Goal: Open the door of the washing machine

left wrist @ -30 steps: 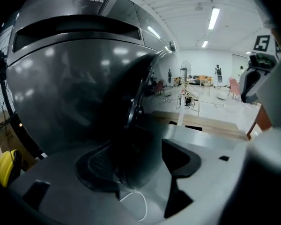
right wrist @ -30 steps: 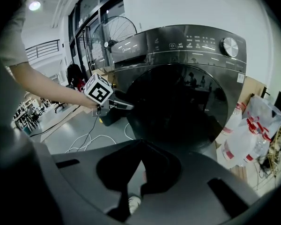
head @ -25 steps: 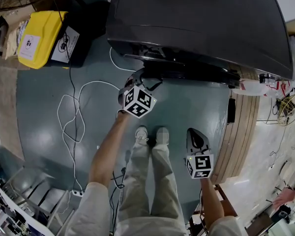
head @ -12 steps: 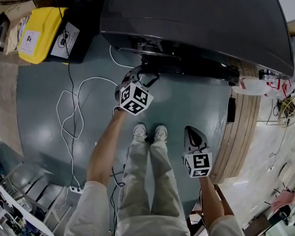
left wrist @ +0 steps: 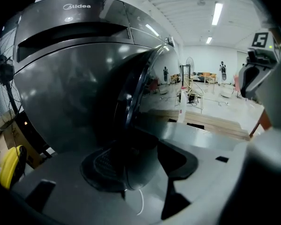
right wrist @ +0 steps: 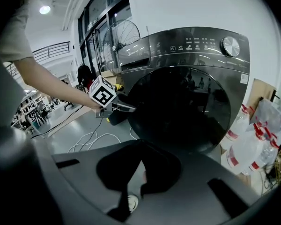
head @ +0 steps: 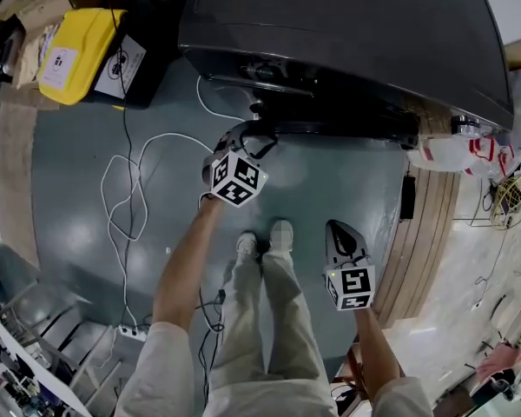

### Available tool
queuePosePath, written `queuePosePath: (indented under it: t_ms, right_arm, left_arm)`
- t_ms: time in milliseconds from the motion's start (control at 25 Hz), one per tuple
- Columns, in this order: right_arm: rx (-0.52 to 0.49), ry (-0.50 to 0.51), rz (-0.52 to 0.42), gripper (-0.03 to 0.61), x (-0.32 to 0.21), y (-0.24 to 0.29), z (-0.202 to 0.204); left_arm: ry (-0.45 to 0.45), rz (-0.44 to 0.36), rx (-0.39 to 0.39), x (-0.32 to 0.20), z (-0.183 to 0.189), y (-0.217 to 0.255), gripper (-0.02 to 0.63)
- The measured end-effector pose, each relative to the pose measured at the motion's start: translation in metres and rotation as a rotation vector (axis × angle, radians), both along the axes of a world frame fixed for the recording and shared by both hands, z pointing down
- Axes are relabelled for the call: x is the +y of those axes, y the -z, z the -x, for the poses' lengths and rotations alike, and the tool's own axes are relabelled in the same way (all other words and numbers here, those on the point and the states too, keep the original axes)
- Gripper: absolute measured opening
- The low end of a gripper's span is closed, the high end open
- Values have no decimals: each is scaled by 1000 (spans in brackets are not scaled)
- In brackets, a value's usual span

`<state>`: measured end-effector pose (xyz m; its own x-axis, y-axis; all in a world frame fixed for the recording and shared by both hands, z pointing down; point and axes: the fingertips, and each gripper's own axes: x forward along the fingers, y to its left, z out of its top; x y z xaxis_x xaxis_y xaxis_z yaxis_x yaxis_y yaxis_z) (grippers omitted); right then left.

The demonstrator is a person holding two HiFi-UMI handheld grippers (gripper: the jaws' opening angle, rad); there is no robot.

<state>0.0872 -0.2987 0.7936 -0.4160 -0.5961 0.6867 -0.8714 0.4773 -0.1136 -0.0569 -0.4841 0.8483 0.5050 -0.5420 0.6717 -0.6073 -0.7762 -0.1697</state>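
The dark grey washing machine (head: pixel 347 33) fills the top of the head view, with its round door (right wrist: pixel 178 107) facing me. My left gripper (head: pixel 252 135) is at the door's left edge. In the left gripper view the door's rim (left wrist: pixel 131 107) runs down between the jaws of the left gripper (left wrist: pixel 140 163), which are closing; I see no firm press on it. The right gripper view also shows that gripper (right wrist: pixel 124 108) at the rim. My right gripper (head: pixel 337 227) hangs lower right, away from the machine. The fingertips of the right gripper (right wrist: pixel 140 144) meet with nothing held.
A yellow container (head: pixel 74 50) stands left of the machine. White cable (head: pixel 130 189) loops over the grey floor to a power strip (head: pixel 132 333). Plastic bottles (head: pixel 456 150) and wooden boards (head: pixel 425 233) lie at the right. My shoes (head: pixel 260 241) stand below the door.
The head view has shifted slightly. My left gripper stays at the door's left edge and the right one has not moved.
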Motion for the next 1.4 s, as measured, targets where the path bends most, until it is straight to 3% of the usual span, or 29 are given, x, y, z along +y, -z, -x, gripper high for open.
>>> queuePosePath:
  t_ms: [400, 920, 1400]
  right_arm:
    - [-3, -94, -15, -2, 24, 1, 0]
    - [19, -212, -55, -2, 93, 18, 21]
    - [36, -315, -65, -2, 162, 33, 16]
  left_arm:
    - [8, 11, -24, 22, 2, 1, 215]
    - [-110, 72, -30, 114, -2, 4, 164]
    - [-250, 123, -26, 213, -37, 10, 80]
